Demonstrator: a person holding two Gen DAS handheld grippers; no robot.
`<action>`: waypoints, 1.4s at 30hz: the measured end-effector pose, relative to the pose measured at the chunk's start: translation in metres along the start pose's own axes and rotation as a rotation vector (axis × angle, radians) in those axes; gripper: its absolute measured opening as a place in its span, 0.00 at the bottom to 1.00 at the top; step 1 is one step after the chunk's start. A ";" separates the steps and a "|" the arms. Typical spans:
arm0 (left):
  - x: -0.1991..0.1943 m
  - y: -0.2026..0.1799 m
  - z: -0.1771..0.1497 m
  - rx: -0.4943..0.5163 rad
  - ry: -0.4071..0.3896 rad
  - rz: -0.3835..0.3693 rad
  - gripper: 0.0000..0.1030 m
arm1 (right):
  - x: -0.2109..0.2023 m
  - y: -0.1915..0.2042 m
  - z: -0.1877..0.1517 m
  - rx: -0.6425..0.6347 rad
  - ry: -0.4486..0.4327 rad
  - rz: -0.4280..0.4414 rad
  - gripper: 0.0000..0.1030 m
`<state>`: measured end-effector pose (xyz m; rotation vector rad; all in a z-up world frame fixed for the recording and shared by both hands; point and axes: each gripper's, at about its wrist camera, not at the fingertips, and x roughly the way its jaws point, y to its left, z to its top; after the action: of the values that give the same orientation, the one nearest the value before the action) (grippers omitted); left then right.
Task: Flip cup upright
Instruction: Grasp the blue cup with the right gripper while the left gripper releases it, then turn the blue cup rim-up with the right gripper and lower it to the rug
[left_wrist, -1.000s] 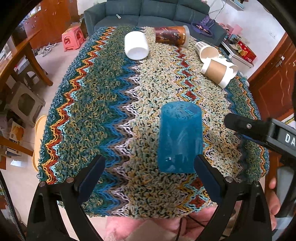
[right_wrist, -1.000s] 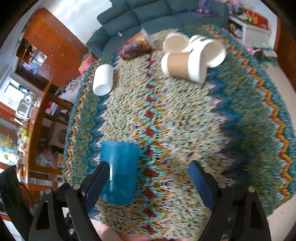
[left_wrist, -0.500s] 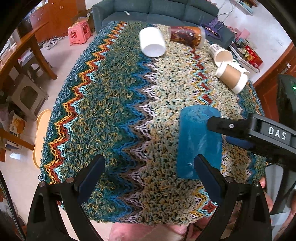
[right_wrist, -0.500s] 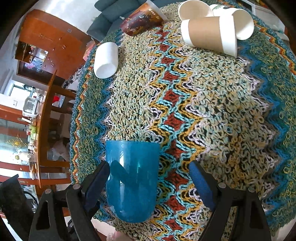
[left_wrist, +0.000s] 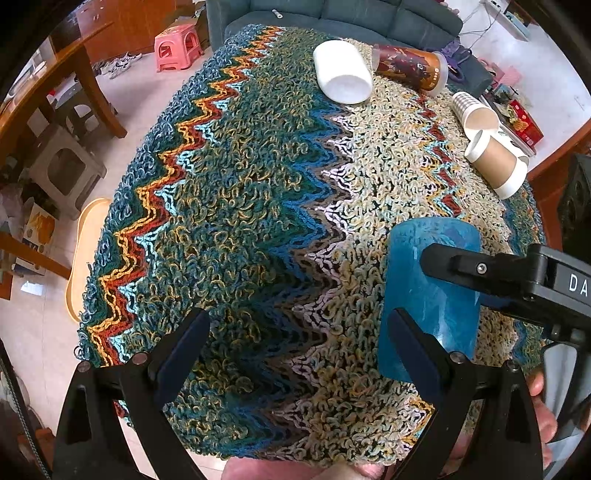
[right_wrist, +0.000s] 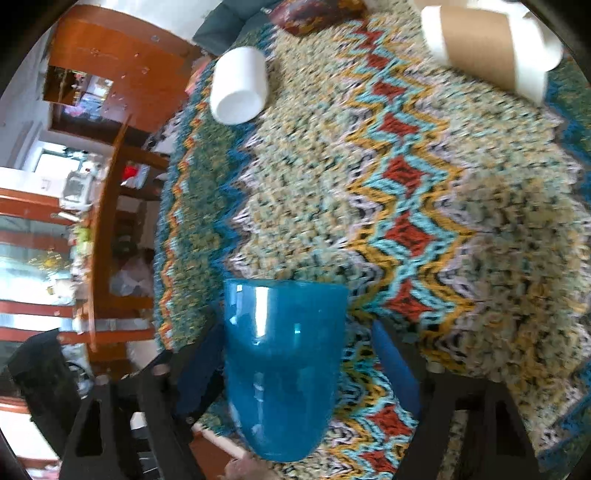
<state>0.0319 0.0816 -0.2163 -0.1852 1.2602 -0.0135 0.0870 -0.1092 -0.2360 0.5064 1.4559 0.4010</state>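
Observation:
A translucent blue cup (left_wrist: 428, 295) (right_wrist: 280, 369) lies on its side on the zigzag woven blanket (left_wrist: 258, 221), near the front edge. My right gripper (right_wrist: 295, 328) is open and straddles the cup; its left finger is close against the cup's wall, while a gap shows at its right finger. In the left wrist view a black finger (left_wrist: 480, 267) of the right gripper crosses in front of the cup. My left gripper (left_wrist: 299, 347) is open and empty, with the cup just outside its right finger. The right wrist view is blurred.
A white cup (left_wrist: 343, 74) (right_wrist: 238, 88), a dark red printed cup (left_wrist: 406, 70) and brown paper cups (left_wrist: 495, 166) (right_wrist: 487, 48) lie on their sides at the far end. A sofa (left_wrist: 332, 14) stands beyond, a wooden table (left_wrist: 55, 74) to the left. A hand (left_wrist: 543, 406) holds the right gripper.
My right gripper has come forward until the blue cup sits between its fingers. The left gripper has drifted left, so the cup now lies at the right of its view.

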 end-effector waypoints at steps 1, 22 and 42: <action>0.000 0.000 0.000 -0.002 0.000 0.000 0.95 | 0.001 0.001 0.001 -0.004 0.020 0.039 0.63; -0.015 -0.023 -0.006 0.055 -0.055 0.020 0.95 | -0.112 -0.005 -0.063 -0.369 -0.660 -0.254 0.63; -0.020 -0.058 -0.019 0.140 -0.067 0.060 0.95 | -0.089 -0.030 -0.107 -0.467 -0.692 -0.388 0.80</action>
<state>0.0134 0.0244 -0.1948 -0.0266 1.1930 -0.0431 -0.0285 -0.1741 -0.1831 -0.0329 0.7249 0.2086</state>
